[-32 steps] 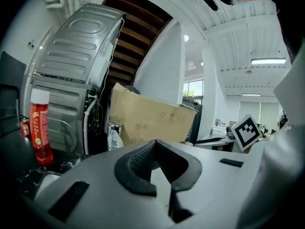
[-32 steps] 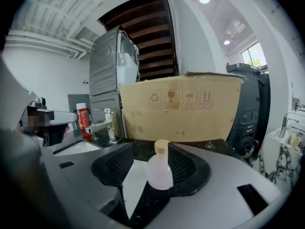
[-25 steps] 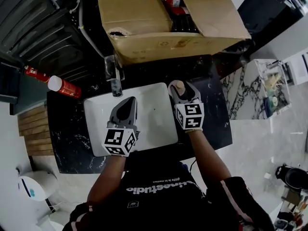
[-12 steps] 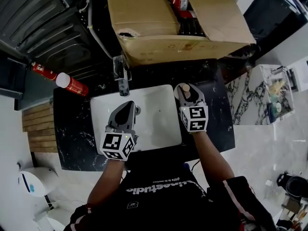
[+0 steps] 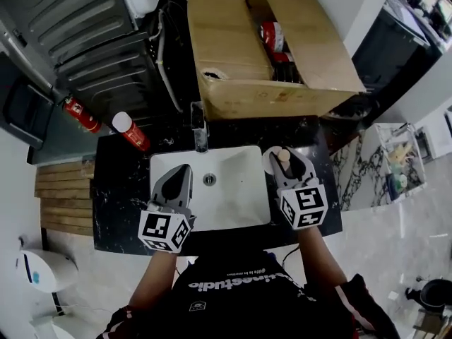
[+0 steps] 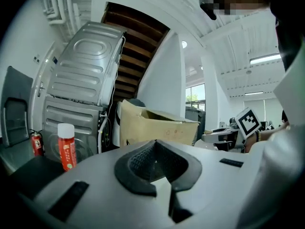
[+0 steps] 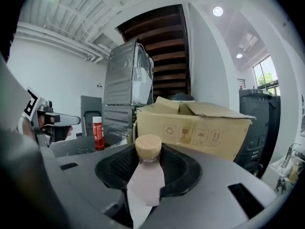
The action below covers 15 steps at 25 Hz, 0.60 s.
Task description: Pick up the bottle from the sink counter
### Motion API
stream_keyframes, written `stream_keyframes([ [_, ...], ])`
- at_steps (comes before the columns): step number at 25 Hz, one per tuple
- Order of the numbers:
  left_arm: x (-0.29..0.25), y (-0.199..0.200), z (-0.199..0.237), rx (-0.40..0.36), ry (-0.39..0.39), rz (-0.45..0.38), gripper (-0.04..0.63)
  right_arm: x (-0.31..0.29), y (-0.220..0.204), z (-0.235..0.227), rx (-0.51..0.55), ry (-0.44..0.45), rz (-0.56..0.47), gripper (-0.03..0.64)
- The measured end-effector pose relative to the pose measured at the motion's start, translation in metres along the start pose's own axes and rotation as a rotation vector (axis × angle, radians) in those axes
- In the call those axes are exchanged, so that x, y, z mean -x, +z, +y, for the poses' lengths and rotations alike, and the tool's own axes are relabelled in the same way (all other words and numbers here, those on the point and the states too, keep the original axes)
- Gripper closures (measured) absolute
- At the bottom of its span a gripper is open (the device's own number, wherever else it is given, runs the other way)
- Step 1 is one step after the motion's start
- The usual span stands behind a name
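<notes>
Right gripper (image 7: 147, 170): clamped on the small pale-pink bottle with a round wooden cap (image 7: 146, 180), pads snug on its sides
Bottle spot: upright between those jaws, cap poking up past the tips
Left gripper (image 6: 155, 165): jaws together, nothing in them, off to the right gripper's left over the white rectangular sink (image 5: 236, 207)
Done: the grab, looks like
To go: a clear lift off the black marble counter (image 5: 113, 210). Honestly can't tell if the base is off it yet
</notes>
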<state>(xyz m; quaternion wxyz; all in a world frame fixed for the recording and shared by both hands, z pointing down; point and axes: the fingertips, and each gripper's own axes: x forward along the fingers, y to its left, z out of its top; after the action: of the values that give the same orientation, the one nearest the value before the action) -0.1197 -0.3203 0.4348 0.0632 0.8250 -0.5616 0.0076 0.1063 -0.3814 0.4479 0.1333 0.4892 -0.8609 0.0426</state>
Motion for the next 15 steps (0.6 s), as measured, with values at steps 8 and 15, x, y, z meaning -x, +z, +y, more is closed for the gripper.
stream_keyframes([
  [8,0.044,0.032,0.022,0.000,0.023,-0.061,0.581,0.045,0.057,0.060,0.038,0.077,-0.066,0.451],
  [15,0.063,0.043,0.024,-0.010,0.028,-0.081,0.581,0.057,0.055,0.083,0.069,0.089,-0.056,0.452],
])
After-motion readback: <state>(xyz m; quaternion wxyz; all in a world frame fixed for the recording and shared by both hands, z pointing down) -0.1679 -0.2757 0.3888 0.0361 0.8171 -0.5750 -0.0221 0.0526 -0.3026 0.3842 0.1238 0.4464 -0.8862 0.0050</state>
